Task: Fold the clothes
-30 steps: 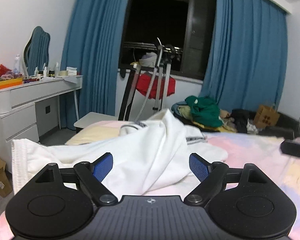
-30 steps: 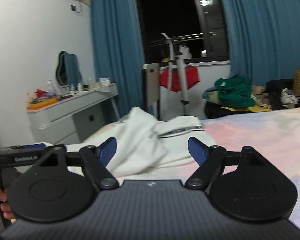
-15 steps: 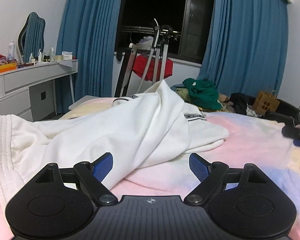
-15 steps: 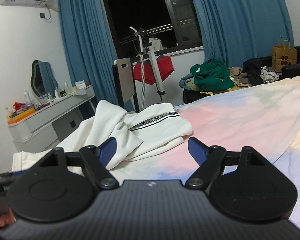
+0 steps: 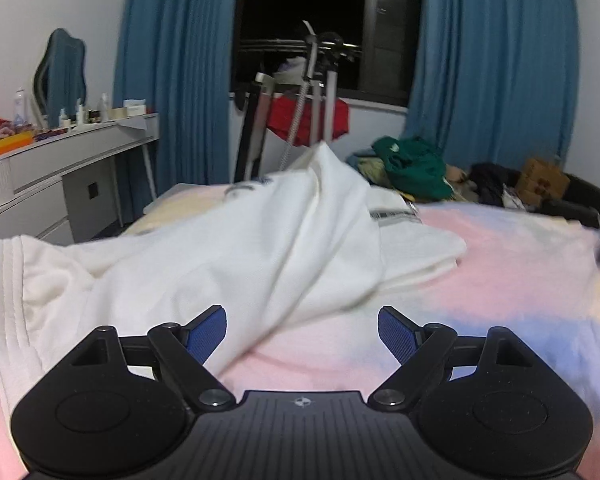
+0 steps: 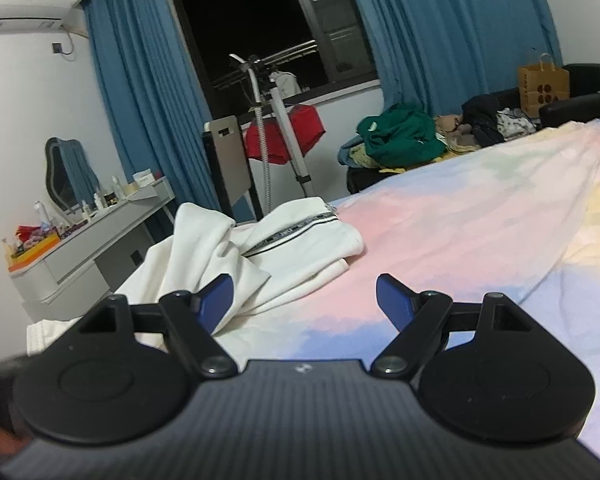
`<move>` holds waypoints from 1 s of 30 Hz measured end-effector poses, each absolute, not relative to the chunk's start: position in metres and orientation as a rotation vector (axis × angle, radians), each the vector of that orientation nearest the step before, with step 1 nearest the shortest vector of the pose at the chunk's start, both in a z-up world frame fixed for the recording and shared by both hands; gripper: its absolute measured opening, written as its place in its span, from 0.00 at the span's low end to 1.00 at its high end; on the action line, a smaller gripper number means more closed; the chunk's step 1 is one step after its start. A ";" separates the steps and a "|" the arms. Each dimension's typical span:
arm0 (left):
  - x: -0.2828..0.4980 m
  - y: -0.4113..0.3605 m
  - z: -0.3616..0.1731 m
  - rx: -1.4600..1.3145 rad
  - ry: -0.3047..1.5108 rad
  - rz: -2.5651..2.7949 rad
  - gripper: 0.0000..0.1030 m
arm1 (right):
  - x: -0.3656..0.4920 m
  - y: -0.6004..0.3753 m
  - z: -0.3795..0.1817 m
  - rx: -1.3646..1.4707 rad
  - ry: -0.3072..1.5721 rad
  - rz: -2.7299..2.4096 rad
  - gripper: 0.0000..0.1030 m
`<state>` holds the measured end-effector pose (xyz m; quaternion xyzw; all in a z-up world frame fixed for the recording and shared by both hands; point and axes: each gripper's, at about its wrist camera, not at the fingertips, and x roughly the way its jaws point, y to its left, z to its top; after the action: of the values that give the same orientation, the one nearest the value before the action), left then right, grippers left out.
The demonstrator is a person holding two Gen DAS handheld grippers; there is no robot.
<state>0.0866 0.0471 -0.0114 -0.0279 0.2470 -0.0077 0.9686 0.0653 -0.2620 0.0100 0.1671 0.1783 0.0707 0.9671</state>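
A crumpled white garment (image 5: 236,248) with a dark striped band lies heaped on the pastel pink-and-blue bedspread (image 5: 480,272). My left gripper (image 5: 302,330) hovers just before its near edge, open, with nothing between the blue pads. In the right wrist view the same white garment (image 6: 284,248) lies ahead and to the left on the bedspread (image 6: 460,232). My right gripper (image 6: 304,298) is open and empty over the bedspread, its left pad close to the cloth's edge.
A white dressing table (image 5: 60,176) with bottles and a mirror stands left of the bed. Behind the bed are a garment steamer stand with a red cloth (image 5: 312,120), a pile of green and dark clothes (image 5: 416,168), a brown paper bag (image 6: 544,88) and blue curtains.
Both grippers have sunk toward the bed and come nearer to the white garment. The right view has rolled and swung rightward, showing more bedspread. Both stay open and empty.
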 end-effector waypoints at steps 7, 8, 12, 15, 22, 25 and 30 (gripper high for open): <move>0.190 0.034 0.033 -0.106 0.441 0.012 0.80 | 0.062 -0.274 0.006 0.417 0.317 0.055 0.78; 0.207 0.032 0.039 -0.105 0.431 0.008 0.79 | 0.063 -0.276 0.003 0.428 0.323 0.053 0.78; 0.282 0.014 0.051 -0.065 0.422 0.026 0.79 | 0.074 -0.279 -0.012 0.460 0.376 0.043 0.78; 0.339 0.000 0.050 -0.055 0.456 0.043 0.78 | 0.088 -0.274 -0.024 0.453 0.411 0.054 0.78; 0.428 -0.031 0.020 0.068 0.564 0.115 0.49 | 0.122 -0.265 -0.054 0.460 0.493 0.082 0.78; 0.445 -0.035 0.007 0.084 0.615 0.128 0.20 | 0.129 -0.264 -0.064 0.468 0.529 0.090 0.78; 0.430 -0.044 0.009 0.145 0.581 0.108 0.07 | 0.130 -0.269 -0.071 0.494 0.537 0.066 0.78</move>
<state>0.4297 -0.0436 0.0086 0.0713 0.2859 0.0532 0.9541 0.1298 -0.2687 -0.0711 0.2415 0.2624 0.0324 0.9337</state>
